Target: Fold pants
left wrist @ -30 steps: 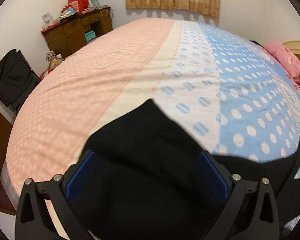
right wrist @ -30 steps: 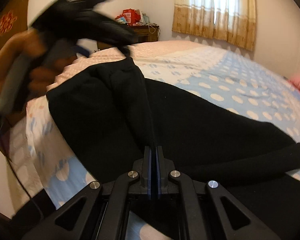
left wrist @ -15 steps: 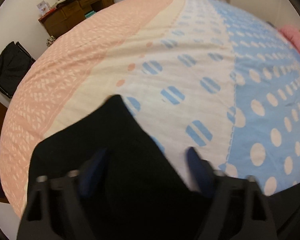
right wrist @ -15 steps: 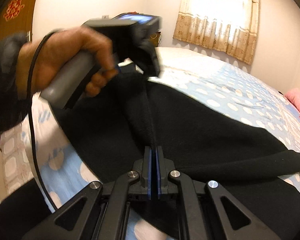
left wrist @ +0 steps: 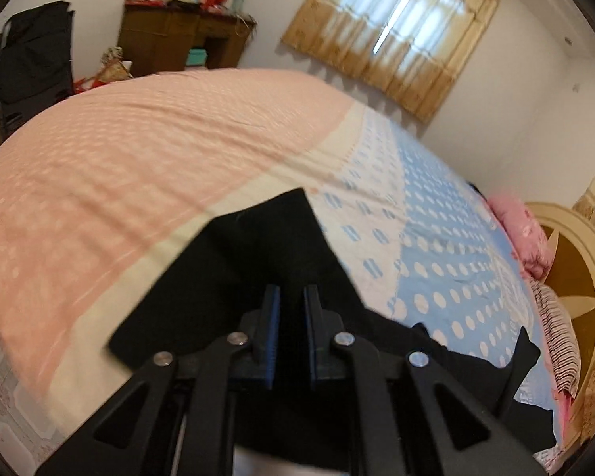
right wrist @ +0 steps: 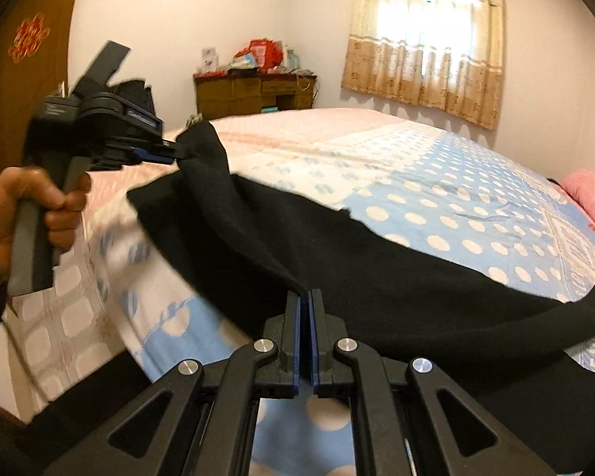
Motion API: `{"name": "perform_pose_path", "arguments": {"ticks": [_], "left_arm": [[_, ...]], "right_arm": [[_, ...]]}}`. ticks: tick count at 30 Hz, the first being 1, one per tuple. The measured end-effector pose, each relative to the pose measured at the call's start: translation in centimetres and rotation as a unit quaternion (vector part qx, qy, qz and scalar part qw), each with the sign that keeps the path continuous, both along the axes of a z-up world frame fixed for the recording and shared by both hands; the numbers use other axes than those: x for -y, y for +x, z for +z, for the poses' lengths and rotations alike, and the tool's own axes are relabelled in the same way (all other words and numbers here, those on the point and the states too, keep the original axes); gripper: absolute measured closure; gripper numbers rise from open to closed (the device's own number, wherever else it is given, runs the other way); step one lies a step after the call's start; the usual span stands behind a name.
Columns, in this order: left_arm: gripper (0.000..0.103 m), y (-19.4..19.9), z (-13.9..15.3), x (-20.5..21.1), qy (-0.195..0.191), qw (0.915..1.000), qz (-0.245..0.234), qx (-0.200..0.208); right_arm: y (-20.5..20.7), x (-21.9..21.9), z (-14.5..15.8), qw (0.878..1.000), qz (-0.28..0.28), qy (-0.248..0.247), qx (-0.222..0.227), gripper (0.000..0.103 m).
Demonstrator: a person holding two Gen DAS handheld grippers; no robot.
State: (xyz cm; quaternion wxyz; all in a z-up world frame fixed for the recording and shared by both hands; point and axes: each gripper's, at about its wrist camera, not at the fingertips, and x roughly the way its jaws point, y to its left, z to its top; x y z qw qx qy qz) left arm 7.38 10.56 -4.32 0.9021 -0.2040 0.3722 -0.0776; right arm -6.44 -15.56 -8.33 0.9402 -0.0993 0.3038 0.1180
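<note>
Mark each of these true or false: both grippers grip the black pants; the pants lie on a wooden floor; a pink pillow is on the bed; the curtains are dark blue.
1. Both the left gripper and the right gripper grip the black pants. True.
2. The pants lie on a wooden floor. False: they lie on the bed, partly lifted.
3. A pink pillow is on the bed. True.
4. The curtains are dark blue. False: they are beige.

Matt black cloth pants [right wrist: 377,261] on a soft printed cotton bedspread [left wrist: 139,166] (desk [right wrist: 254,93] upper centre: glossy brown wood).
</note>
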Motion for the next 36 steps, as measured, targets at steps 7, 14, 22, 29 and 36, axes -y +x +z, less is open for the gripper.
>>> {"name": "perform_pose_path", "arguments": {"ticks": [7, 14, 22, 29, 36], "left_arm": [[0.09, -1.4, -3.7, -2.1, -0.003, 0.9988, 0.034, -0.035], [0.074, -2.2, -3.1, -3.1, 0.07, 0.9956, 0.059, -0.024], [0.02, 0.5, -1.1, -3.8, 0.091, 0.9953, 0.016, 0.029], [0.059, 3.0, -2.9, -2.2, 0.052, 0.9976, -0.04, 0.019], [0.078, 2.0, -3.4, -1.5, 0.062, 0.9943, -0.084, 0.019]], "right_arm": [[-0.2, -0.5, -3.9, 0.998, -0.005, -0.051, -0.028, 0.1], [-0.4, -0.4, -4.3, 0.999, -0.018, -0.041, -0.024, 0.099], [-1.4, 2.1, 0.8, 0.994, -0.036, 0.106, 0.015, 0.049], [-0.6, 1.8, -0.1, 0.994, -0.054, 0.093, -0.007, 0.049], [-0.6, 2.2, -0.2, 0.993, -0.06, 0.096, -0.01, 0.049]]}}
